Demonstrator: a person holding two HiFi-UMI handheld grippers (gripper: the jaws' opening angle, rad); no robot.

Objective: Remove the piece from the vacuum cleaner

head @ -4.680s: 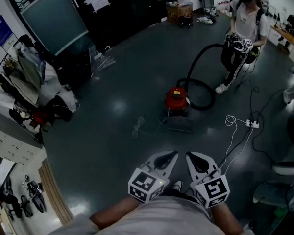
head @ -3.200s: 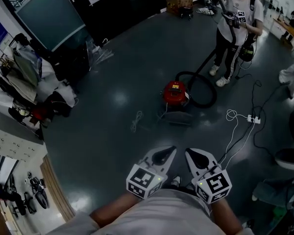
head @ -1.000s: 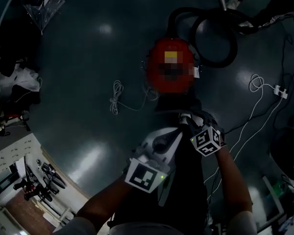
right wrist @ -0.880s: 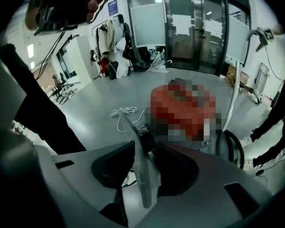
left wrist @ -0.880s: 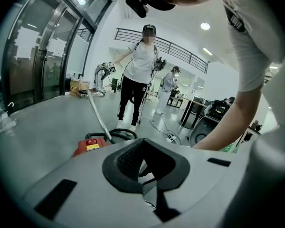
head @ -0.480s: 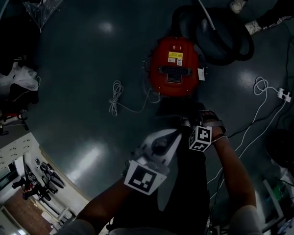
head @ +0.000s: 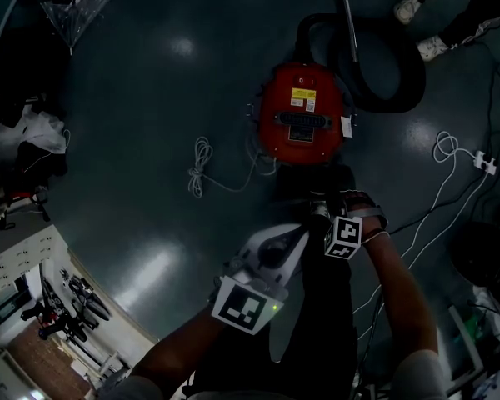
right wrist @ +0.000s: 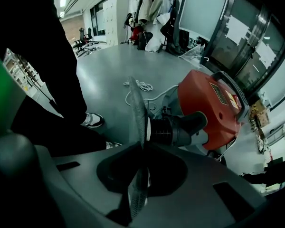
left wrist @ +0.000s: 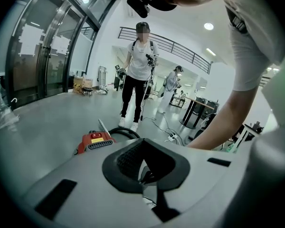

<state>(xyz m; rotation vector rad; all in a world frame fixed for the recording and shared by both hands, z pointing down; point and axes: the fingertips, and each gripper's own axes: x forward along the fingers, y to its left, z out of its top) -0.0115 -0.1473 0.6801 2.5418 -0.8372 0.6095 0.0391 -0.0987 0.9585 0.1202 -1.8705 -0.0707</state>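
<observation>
Right tool (head: 318,213) reached vacuum cleaner (head: 302,123); jaws closing, empty, black piece (right wrist: 178,129) just ahead. Left tool (head: 293,236) closed.

The wand (head: 344,8) runs off the top edge.

Gloss under your feet, plastic and metal in front of you.
Your floor (head: 150,123) is a smooth, glossy grey that throws back the ceiling lights. The vacuum cleaner (head: 302,117) has a shiny red plastic shell with a dark ribbed grille on top. The piece (right wrist: 178,129) at its front looks like matt black plastic, finely ribbed at one end. You also have a dull black hose (head: 412,65), a bright metal wand (head: 345,15) and a smooth white cord (head: 198,177).
</observation>
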